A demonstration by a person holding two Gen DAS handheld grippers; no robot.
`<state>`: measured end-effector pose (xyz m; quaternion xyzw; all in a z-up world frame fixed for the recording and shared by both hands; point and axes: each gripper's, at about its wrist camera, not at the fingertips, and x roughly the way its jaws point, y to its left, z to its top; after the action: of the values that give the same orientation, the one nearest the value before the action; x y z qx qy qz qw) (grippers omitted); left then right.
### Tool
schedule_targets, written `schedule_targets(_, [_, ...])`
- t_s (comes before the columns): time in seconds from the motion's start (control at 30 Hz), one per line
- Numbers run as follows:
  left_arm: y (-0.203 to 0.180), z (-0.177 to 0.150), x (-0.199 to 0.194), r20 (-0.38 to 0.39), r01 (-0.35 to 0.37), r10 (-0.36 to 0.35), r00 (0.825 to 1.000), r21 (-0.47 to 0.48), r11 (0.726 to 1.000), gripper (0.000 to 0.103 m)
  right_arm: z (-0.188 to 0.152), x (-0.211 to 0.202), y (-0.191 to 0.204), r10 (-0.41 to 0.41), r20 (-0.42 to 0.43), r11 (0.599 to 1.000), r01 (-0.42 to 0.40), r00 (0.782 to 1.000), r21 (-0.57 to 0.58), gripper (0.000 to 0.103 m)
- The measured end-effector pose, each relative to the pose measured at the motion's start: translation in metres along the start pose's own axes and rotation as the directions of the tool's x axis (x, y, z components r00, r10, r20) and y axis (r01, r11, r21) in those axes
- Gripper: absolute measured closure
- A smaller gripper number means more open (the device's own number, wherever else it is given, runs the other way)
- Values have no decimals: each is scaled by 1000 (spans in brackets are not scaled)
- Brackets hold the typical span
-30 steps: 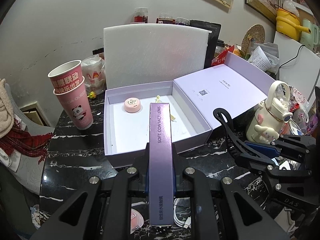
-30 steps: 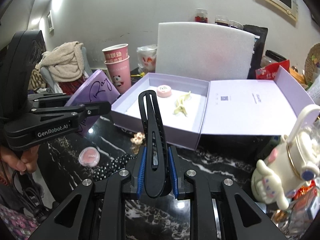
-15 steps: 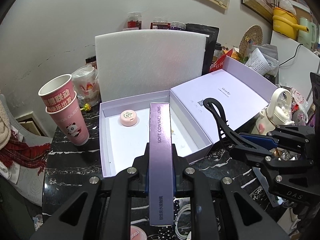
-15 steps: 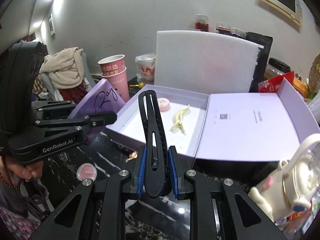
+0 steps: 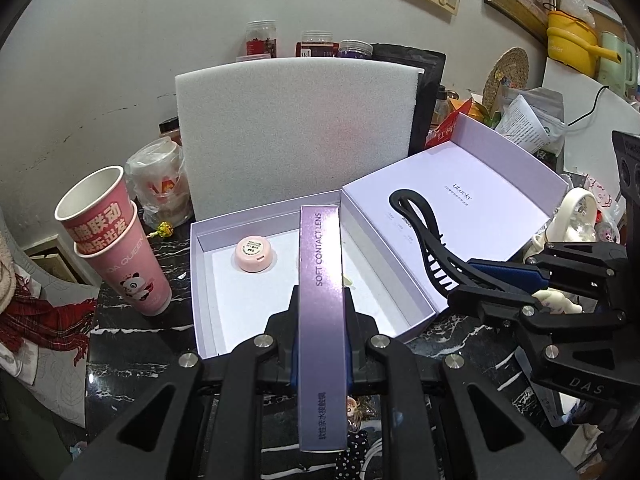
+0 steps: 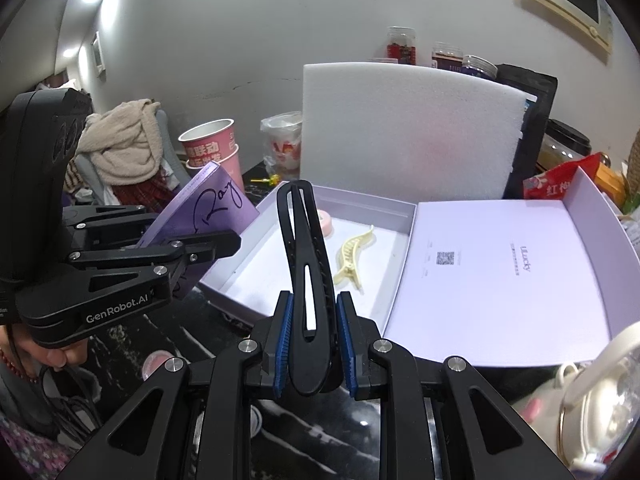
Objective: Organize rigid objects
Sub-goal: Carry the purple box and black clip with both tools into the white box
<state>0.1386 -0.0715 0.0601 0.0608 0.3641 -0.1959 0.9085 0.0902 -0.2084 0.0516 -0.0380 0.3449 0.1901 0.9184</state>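
cream hair clip (image 6: 352,258): mostly hidden beyond the left fingers by purple box (image 5: 322,312)
lid print (image 6: 445,258): too small to read

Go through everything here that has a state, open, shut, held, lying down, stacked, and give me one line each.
left gripper: shut on the purple contact lens box
right gripper: shut on the black hair clip
lavender gift box: open, lid folded flat beside it
pink round case: closed, lying in the box
cream hair clip: lying in the box
pink paper cups: stacked, upright
foam sheet: standing upright behind the box

R gripper (image 6: 313,344) clamps black hair clip (image 6: 307,276) above lavender box (image 6: 280,300).
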Motion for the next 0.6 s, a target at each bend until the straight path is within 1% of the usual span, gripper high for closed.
schedule_targets(0.37, [14,12,25,-23,2,-2,1000,-8,1000,88,17,23,-9,6,-17,1000,-6,1000,6,82])
schedule_targets(0.6, [23,20,47,-43,4,-5,999,-12,1000,88,28,43,-16,10,-29,1000,-10,1000,14,82])
